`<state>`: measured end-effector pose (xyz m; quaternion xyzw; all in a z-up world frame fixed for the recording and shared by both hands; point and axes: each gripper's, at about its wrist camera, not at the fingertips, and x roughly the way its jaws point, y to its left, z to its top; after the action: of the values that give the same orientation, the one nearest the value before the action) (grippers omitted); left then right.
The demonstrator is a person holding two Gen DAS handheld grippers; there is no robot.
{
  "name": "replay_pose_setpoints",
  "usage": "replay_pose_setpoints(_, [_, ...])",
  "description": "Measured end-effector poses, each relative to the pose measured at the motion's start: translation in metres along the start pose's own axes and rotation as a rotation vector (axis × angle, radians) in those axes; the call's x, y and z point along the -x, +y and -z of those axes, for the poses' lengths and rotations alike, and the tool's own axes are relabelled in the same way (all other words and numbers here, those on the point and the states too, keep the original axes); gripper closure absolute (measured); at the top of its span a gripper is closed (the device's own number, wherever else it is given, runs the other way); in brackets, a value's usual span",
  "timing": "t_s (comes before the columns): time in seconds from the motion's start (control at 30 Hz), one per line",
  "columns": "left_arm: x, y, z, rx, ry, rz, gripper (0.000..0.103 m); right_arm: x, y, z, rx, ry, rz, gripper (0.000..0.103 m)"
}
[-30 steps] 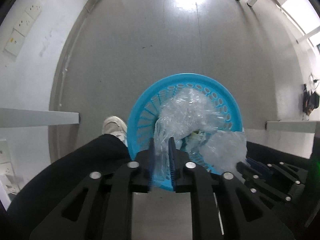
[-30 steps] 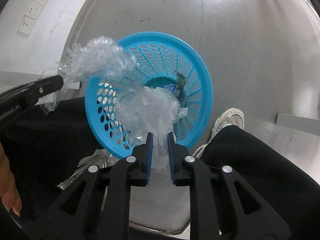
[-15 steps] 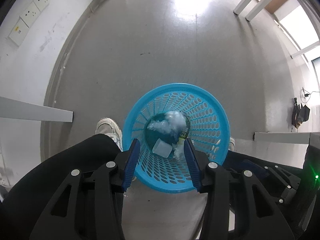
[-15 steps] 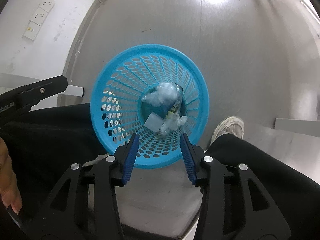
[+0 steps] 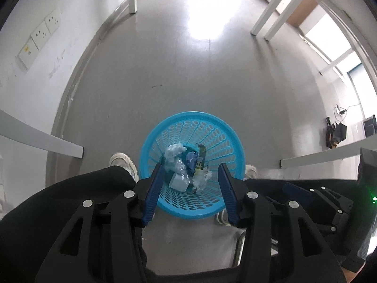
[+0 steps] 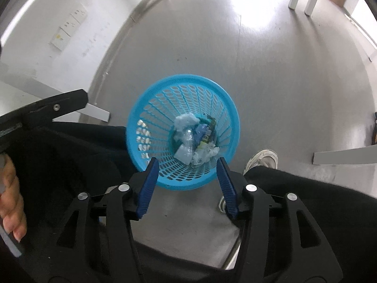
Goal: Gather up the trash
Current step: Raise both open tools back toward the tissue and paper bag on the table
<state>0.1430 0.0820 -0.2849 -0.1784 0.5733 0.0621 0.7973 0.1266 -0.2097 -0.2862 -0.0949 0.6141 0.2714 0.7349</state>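
- The left tool (image 5: 190,167) hung above the basket with its blue-padded fingers (image 5: 152,188) spread wide and nothing between them.
- The right tool (image 6: 186,162) was likewise released, its fingers (image 6: 225,187) apart and bare, poised over the near rim of the same basket.
- Between both tools stood the blue basket (image 5: 213,136) (image 6: 165,99), a round plastic bin with perforated walls, upright on the floor.
- All the trash lay at the bottom of that basket: crumpled clear plastic (image 5: 173,152) (image 6: 185,121) towards the far left of the heap, touching the rest.
- A small pale box-like piece (image 5: 178,182) (image 6: 183,154) lay on the near side of the heap, just beside the crumpled plastic.
- A dark, narrow wrapper (image 5: 200,159) (image 6: 208,133) with yellow-green print leaned against the right inner wall.
- A blue scrap (image 5: 190,159) (image 6: 199,131) sat between the wrapper and the clear plastic; more whitish film (image 6: 207,152) lay at the near right.
- The person's black-trousered legs (image 5: 77,195) flanked the basket, and a white shoe (image 5: 123,162) (image 6: 262,158) rested on the floor just beside it.
- The grey floor (image 5: 188,82) stretched beyond, with white desk legs (image 5: 266,16) well apart from the basket at the far end.
- Wall sockets (image 5: 38,39) sat on the white wall to the left.
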Motion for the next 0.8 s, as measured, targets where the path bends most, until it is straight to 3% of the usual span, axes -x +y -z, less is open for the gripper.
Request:
replay_pose_setpoints(0.13, [0.024, -0.005, 0.012, -0.03, -0.035, 0.002, 0.055, 0.038, 0.01, 0.013, 0.036, -0.083, -0.014, 0.047])
replay_pose_setpoints(0.23, [0.048, -0.01, 0.021, -0.06, -0.083, 0.006, 0.053, 0.063, 0.012, 0.023, 0.059, -0.136, 0.022, 0.045])
replay_pose_setpoints(0.5, [0.092, -0.015, 0.041, -0.089, -0.178, 0.024, 0.048, 0.114, 0.01, 0.038, 0.06, -0.227, 0.017, 0.044])
replay_pose_setpoints(0.57, [0.104, -0.018, 0.046, -0.092, -0.203, 0.035, 0.047, 0.128, 0.014, 0.041, 0.069, -0.258, 0.011, 0.04])
replay_pose_setpoints(0.8, [0.154, -0.022, 0.066, -0.124, -0.323, 0.034, 0.032, 0.194, 0.021, 0.062, 0.107, -0.417, -0.006, 0.033])
